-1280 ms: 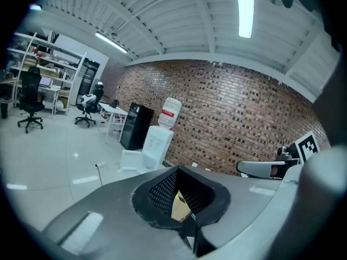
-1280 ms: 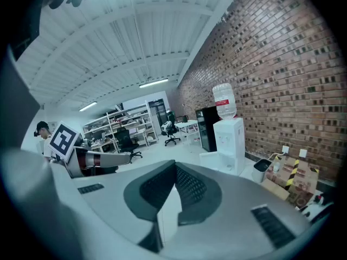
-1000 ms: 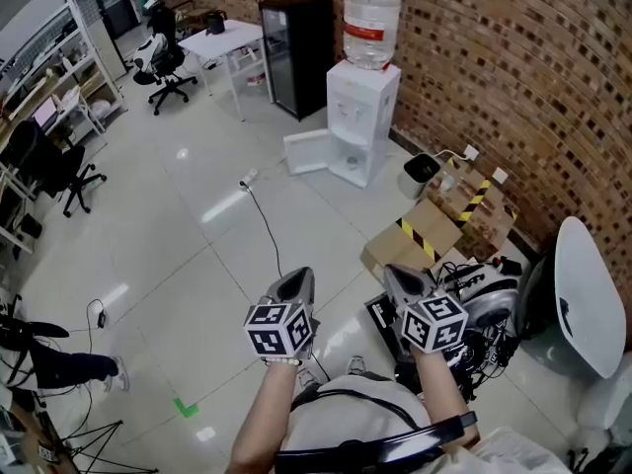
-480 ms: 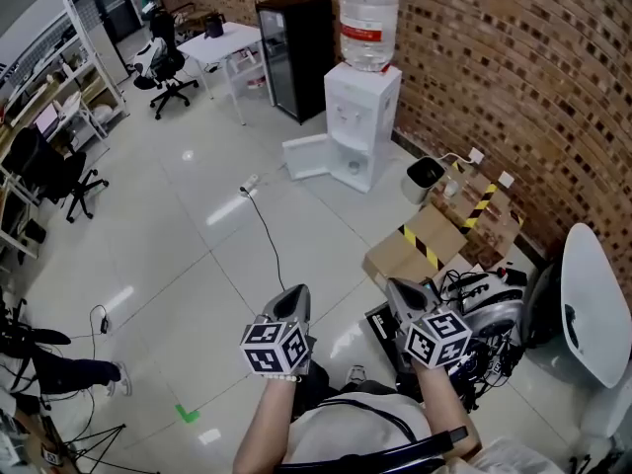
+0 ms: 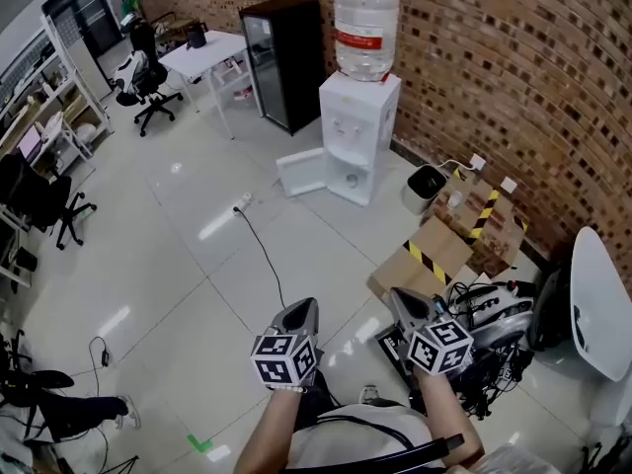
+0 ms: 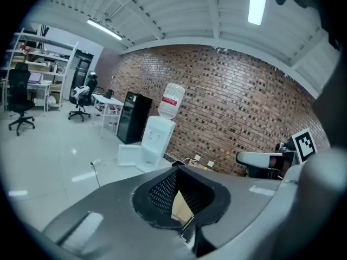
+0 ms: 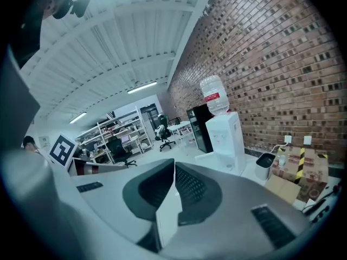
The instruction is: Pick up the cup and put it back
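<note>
No cup shows in any view. My left gripper (image 5: 299,308) and right gripper (image 5: 402,296) are held side by side low in the head view, above the tiled floor, both pointing toward a white water dispenser (image 5: 357,126) with a large bottle (image 5: 365,30) on top. The left gripper (image 6: 177,169) has its jaws together with nothing between them. The right gripper (image 7: 173,164) is also shut and empty. The dispenser (image 6: 157,140) stands against the brick wall some way ahead, and its lower door hangs open.
A black fridge (image 5: 281,62) and a white table (image 5: 202,52) stand left of the dispenser. A small bin (image 5: 425,181), cardboard boxes (image 5: 434,250) and a pile of equipment (image 5: 489,309) line the right wall. A cable (image 5: 262,240) runs across the floor. Office chairs (image 5: 138,77) stand at far left.
The whole view has shifted a little toward the dispenser. Both grippers stay shut and keep their places in front of the body.
</note>
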Demonstrator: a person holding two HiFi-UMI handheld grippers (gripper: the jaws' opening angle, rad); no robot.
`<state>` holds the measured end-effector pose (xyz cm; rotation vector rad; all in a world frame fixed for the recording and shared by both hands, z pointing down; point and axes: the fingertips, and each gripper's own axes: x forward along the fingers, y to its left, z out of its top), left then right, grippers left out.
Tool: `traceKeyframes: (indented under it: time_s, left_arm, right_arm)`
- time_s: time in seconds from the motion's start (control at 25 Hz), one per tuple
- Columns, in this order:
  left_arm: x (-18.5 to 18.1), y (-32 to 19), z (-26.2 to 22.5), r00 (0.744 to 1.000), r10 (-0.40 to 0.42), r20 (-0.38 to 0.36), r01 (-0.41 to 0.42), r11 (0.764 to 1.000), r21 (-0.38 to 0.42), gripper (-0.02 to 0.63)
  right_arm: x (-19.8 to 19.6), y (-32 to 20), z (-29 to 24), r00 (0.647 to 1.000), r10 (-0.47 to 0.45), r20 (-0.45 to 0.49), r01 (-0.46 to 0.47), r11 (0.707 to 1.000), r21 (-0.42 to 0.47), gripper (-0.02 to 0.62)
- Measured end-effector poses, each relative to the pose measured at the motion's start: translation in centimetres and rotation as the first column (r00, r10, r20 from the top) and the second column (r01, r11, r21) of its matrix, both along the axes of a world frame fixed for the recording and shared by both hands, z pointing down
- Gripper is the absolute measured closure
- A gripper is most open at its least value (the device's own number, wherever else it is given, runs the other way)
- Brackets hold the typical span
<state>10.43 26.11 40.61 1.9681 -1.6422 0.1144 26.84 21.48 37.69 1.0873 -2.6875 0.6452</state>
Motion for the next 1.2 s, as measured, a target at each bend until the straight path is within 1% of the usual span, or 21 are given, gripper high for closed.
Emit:
traceKeyframes:
  time_s: [0.16,0.36,0.48,0.6,0.76,0.88,1.04,1.12,1.2]
  left_arm:
    - [-3.9,-5.1,0.9,0.998,0.069,-0.001,-0.069,0.998,-0.002,0.606]
    - [-8.7,-11.4,0.8,0.987,0.159,-0.001,-0.159,0.987,-0.007,0.606]
    - [-11.4,-14.5,1.0,0.980,0.198,0.000,-0.198,0.980,-0.013,0.606]
    - [-13.6,-17.3,1.9,0.976,0.218,-0.005,-0.218,0.976,-0.026,0.606]
    - [-15.3,-21.0,3.7,0.972,0.234,-0.020,-0.235,0.971,-0.049,0.606]
    - [-16.0,-24.1,6.0,0.970,0.239,-0.032,-0.241,0.968,-0.065,0.606]
    - [-16.4,-29.3,10.0,0.970,0.235,-0.059,-0.239,0.968,-0.075,0.606]
    - [-16.0,-32.6,11.9,0.968,0.242,-0.068,-0.247,0.966,-0.071,0.606]
    - [-15.6,-36.2,14.1,0.965,0.254,-0.060,-0.258,0.963,-0.072,0.606]
  right_arm:
    - [-4.7,-4.1,1.2,0.999,0.054,-0.002,-0.054,0.999,-0.007,0.577]
    - [-10.5,-9.4,1.8,0.992,0.126,-0.008,-0.126,0.992,-0.014,0.577]
    - [-13.3,-12.0,2.3,0.986,0.165,-0.021,-0.165,0.986,-0.012,0.577]
    - [-15.3,-14.6,3.3,0.980,0.198,-0.032,-0.199,0.980,-0.008,0.574]
    - [-17.3,-19.0,4.8,0.973,0.228,-0.024,-0.228,0.974,-0.009,0.571]
    - [-18.2,-23.1,7.4,0.970,0.239,-0.049,-0.239,0.971,-0.002,0.571]
    - [-18.8,-30.0,13.3,0.962,0.246,-0.116,-0.248,0.969,-0.002,0.569]
    - [-18.4,-34.2,17.1,0.955,0.261,-0.139,-0.267,0.963,-0.027,0.569]
    - [-17.9,-38.6,21.1,0.946,0.290,-0.146,-0.301,0.952,-0.061,0.569]
